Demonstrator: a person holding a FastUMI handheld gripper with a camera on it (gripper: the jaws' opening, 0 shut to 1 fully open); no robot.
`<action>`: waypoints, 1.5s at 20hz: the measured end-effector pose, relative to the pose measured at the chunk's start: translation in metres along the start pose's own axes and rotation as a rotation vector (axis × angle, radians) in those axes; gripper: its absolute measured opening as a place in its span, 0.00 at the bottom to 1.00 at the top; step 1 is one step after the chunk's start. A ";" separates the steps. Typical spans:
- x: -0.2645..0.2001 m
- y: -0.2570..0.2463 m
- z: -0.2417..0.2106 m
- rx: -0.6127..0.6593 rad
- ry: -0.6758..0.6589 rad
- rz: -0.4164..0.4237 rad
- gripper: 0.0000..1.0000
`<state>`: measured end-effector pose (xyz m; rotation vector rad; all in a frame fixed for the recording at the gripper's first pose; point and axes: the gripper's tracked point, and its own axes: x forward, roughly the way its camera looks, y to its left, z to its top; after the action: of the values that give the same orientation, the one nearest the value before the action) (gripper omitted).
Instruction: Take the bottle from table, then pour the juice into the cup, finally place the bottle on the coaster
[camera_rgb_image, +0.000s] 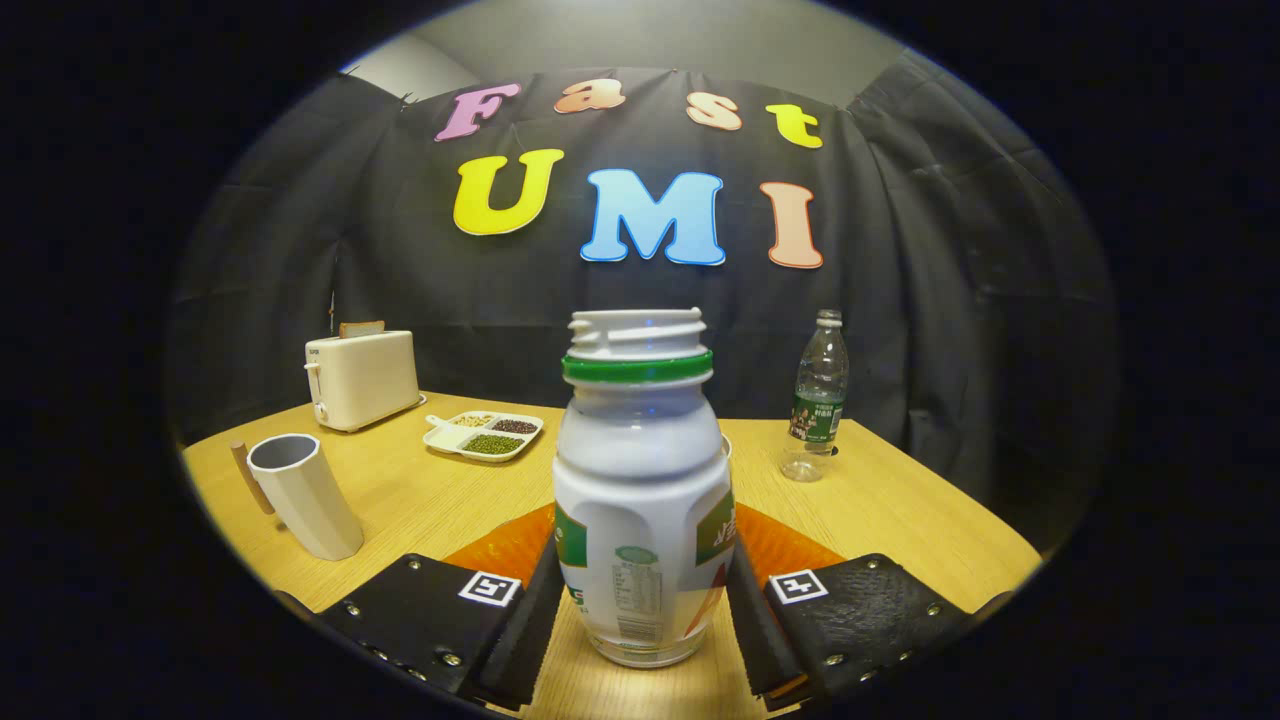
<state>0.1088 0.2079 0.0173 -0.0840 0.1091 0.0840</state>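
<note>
In the gripper view, a white plastic juice bottle (642, 490) with a green neck ring and an uncapped threaded mouth stands upright on the light wooden bench (420, 500), set between the two fingers of the hand-held gripper (643, 600). Both fingers press against the bottle's lower sides, so the hand-held gripper is clamped on it. Just behind the bottle an orange coaster (510, 545) lies flat on the bench, showing on either side of the bottle's body. To the near left stands a pale grey faceted cup (305, 492) with a wooden handle, tilted in the fisheye and well apart from the bottle. Farther left is a cream toaster (362, 378) with a slice of bread in its slot, and beside it a white divided tray (484, 435) holding beans. At the far right stands a clear plastic water bottle (818, 395) with a green label.
</note>
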 end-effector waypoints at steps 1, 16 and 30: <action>-0.001 0.002 0.005 -0.021 -0.001 -0.002 0.76; 0.005 0.082 0.035 -0.295 0.030 0.093 0.76; 0.012 0.129 0.020 -0.635 0.064 0.163 0.76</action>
<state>0.1116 0.3389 0.0256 -0.7129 0.1502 0.2771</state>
